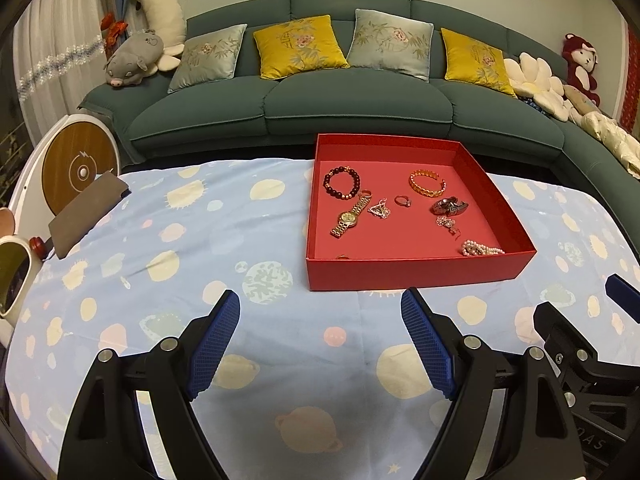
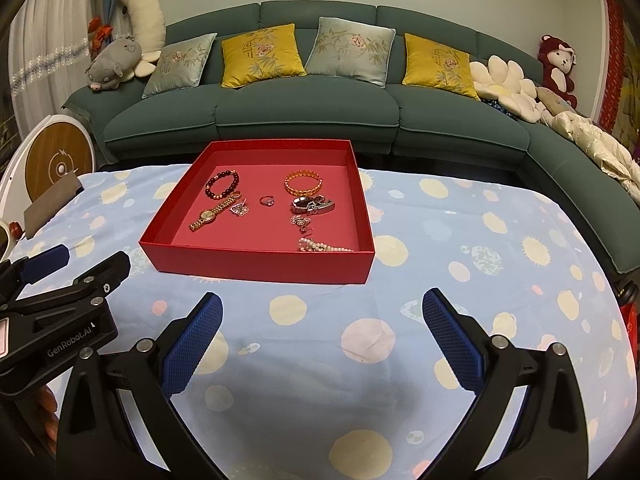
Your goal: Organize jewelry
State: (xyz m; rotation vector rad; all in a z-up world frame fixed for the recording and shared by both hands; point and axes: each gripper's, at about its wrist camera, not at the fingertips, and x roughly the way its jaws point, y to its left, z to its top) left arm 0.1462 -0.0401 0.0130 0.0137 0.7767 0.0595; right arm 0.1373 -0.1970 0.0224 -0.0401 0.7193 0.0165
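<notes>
Jewelry sits loose in red tray near table's far edge, on blue spotted cloth: gold watch, dark bead bracelet, gold bangle, ring, pearl strand. Left gripper and right gripper both spread wide, empty, over cloth short of tray.

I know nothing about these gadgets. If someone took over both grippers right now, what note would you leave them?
Left gripper: open, empty, above the tablecloth.
Right gripper: open, empty, beside it.
Red tray ahead holds all the jewelry in view: gold watch, dark bead bracelet, amber bangle, ring, pearl strand, small pieces.
Done: nothing gripped.
Left: the sorting; no other container is visible.
</notes>
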